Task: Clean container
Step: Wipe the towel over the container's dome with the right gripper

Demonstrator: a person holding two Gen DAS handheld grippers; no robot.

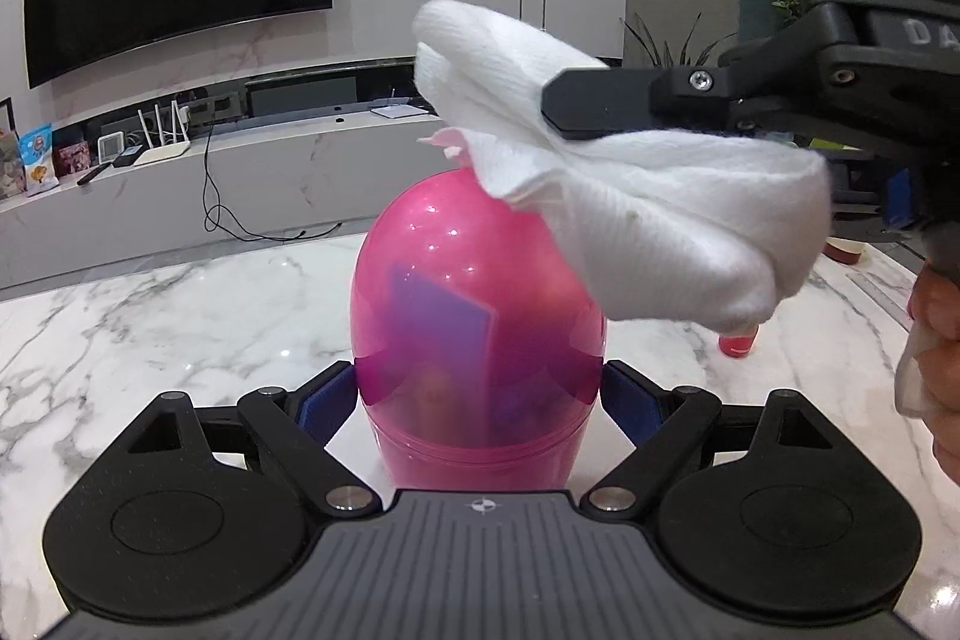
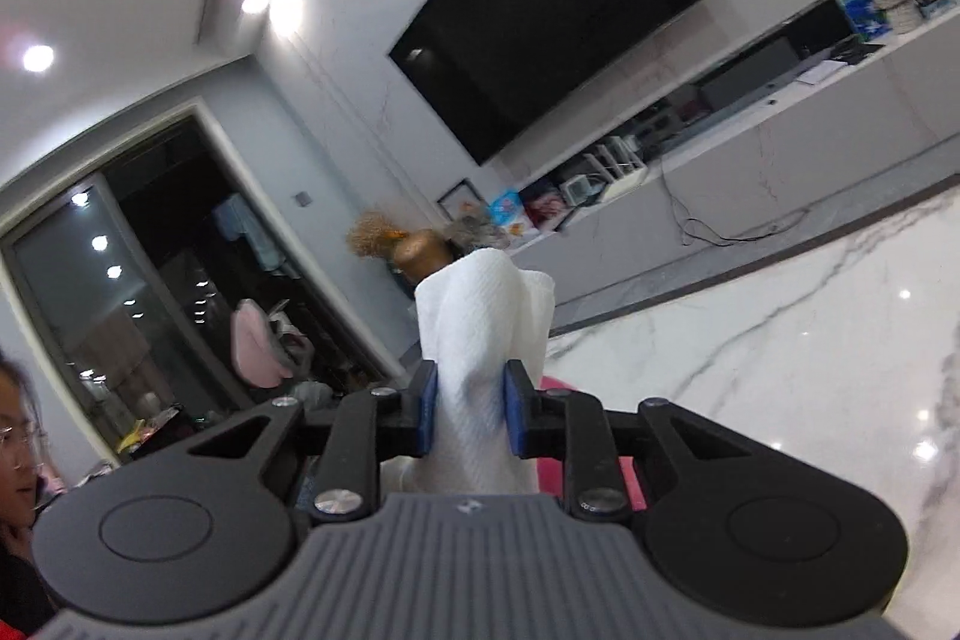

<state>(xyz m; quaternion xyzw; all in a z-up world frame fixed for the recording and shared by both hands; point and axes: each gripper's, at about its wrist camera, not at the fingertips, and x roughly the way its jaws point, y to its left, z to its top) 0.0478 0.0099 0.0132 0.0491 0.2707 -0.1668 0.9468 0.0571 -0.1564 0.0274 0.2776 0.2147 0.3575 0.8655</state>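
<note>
- Left wrist view: pink egg-shaped container (image 1: 480,316) stands upright on the white marble surface (image 1: 150,328), seam band round its lower part, dark shapes showing through the shell (contents, cannot tell what).
- Left claw (image 1: 480,400) is pinched on the container's lower sides, blue pads (image 1: 321,403) against the shell at the seam; it steadies the container.
- White cloth (image 1: 630,184), folded and bunched, sits at the container's top right shoulder; looks to be touching the tip, contact edge partly hidden by folds.
- Right claw (image 2: 469,409) is clamped on the cloth (image 2: 486,316); seen from the right wrist view, both blue pads squeeze the wad and a tail sticks out ahead.
- Part of a hand (image 1: 936,340) shows at the right edge behind the right claw.
- Judged step: wiping the outer shell, upper part. Which parts are already wiped, cannot tell; no obvious dirt visible.
- To do it well: keep the left grip firm and low, as the glossy curved shell will likely slip or tip under side push.
- Press with the padded cloth bulk, not the hard fingertip, and follow the curve downward in strokes.
- Light pressure toward the left claw's hold, not away from it.
- Small red item (image 1: 738,343) stands on the surface behind the cloth, to be kept clear of.
</note>
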